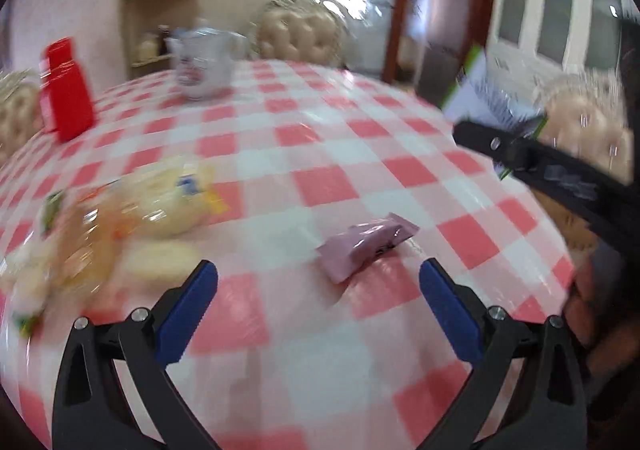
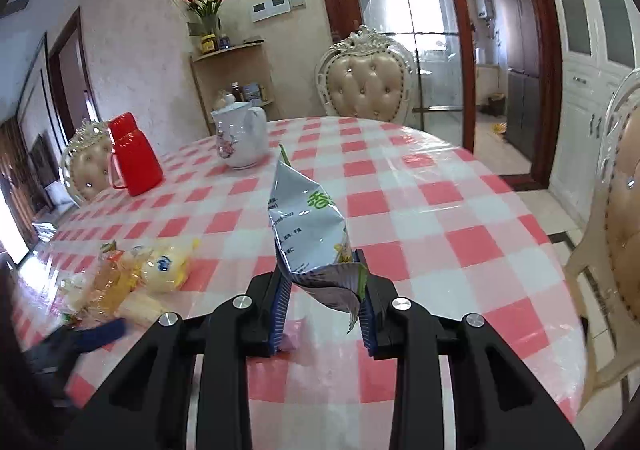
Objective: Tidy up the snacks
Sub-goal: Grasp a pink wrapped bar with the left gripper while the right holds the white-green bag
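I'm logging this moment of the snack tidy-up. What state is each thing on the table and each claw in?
Left claw: open, empty.
Right claw: shut on the silver snack bag.
Silver snack bag: held upright off the table.
Pink packet: lying flat, untouched.
Yellow snack packets: lying in a loose pile.
White jug: upright, lid on.
Red jug: upright.
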Available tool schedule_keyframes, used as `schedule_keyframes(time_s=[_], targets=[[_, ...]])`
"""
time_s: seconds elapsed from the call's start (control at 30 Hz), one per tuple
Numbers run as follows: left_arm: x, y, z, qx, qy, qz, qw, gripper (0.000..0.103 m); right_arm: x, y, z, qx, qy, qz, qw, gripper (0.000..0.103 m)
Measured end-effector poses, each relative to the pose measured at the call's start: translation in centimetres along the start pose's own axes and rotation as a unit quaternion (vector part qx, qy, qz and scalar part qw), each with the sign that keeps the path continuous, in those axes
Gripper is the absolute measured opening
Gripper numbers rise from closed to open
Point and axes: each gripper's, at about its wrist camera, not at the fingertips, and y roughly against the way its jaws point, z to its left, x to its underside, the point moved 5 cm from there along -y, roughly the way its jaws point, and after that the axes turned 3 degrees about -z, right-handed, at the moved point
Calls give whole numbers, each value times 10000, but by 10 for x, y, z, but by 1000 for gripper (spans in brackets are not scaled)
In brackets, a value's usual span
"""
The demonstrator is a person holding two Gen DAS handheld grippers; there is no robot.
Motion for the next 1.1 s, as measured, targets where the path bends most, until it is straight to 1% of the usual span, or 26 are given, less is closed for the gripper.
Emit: schedule_keyframes(time_s=[0.07, 0.1, 0.17, 0.2, 0.23, 0.27, 0.3, 0.33, 0.37, 0.43, 0.47, 0.5, 0.53, 0.6, 0.63, 0.73, 0.77, 0.83, 0.9, 0.93, 1.0, 1.1], targets=[[-5, -25, -9, 197, -215, 350, 9990, 98, -1, -4, 2, -79, -54, 24, 10000, 31], [-6, -33, -13, 274, -341, 463, 9980, 94, 1, -4, 1, -76, -61, 41, 9999, 31], [-8, -52, -23, 357, -711, 715, 9943, 93, 4, -7, -1, -92, -129, 93, 9998, 31], [-7, -59, -25, 390, -817, 784, 9928, 90, 5, -7, -1, -122, -183, 118, 9997, 31], [-6, -65, -27, 419, -908, 870, 9912, 79, 6, -7, -1, -129, -207, 122, 9996, 31], [-3, -70, -29, 490, -967, 950, 9896, 74, 6, -7, -1, -115, -213, 121, 9996, 31], [-5, -69, -28, 613, -875, 864, 9905, 53, 6, -8, -3, -94, -224, 116, 9996, 31], [-5, -66, -23, 529, -856, 783, 9918, 24, 5, -8, -5, -87, -258, 118, 9996, 31], [-4, -63, -21, 549, -821, 811, 9918, 23, 5, -8, -7, -85, -314, 117, 9994, 31], [-2, -55, -16, 667, -607, 736, 9932, 23, 5, -7, -11, -76, -454, 76, 9989, 31], [2, -50, -8, 580, -445, 701, 9949, 23, 5, -7, -12, -80, -491, 69, 9987, 31], [2, -46, -5, 449, -411, 663, 9959, 23, 6, -8, -11, -106, -486, 100, 9987, 31], [3, -42, -1, 326, -366, 607, 9970, 23, 8, -11, -9, -128, -452, 145, 9988, 31], [6, -28, 10, 178, -88, 490, 9986, 23, 13, -15, 0, -221, -312, 226, 9990, 31], [9, -18, 17, 81, 60, 423, 9991, 23, 14, -15, 5, -301, -248, 242, 9989, 31], [16, 10, 32, -221, 296, 239, 9990, 23, 20, -16, 24, -554, 6, 294, 9980, 31], [21, 23, 41, -351, 465, 168, 9982, 23, 22, -17, 28, -613, 62, 330, 9976, 31], [30, 41, 57, -544, 803, 114, 9952, 23, 30, -19, 41, -863, 126, 500, 9949, 31], [44, 60, 77, -776, 1211, 62, 9896, 23, 39, -18, 55, -1163, 94, 714, 9906, 31], [51, 67, 85, -877, 1377, 48, 9866, 23, 42, -16, 60, -1234, 95, 766, 9894, 31], [66, 85, 101, -1086, 1778, -40, 9780, 23, 51, -8, 78, -1431, 120, 854, 9859, 31], [80, 109, 118, -1391, 2180, -213, 9658, 23, 68, 7, 113, -1700, 334, 947, 9803, 31]])
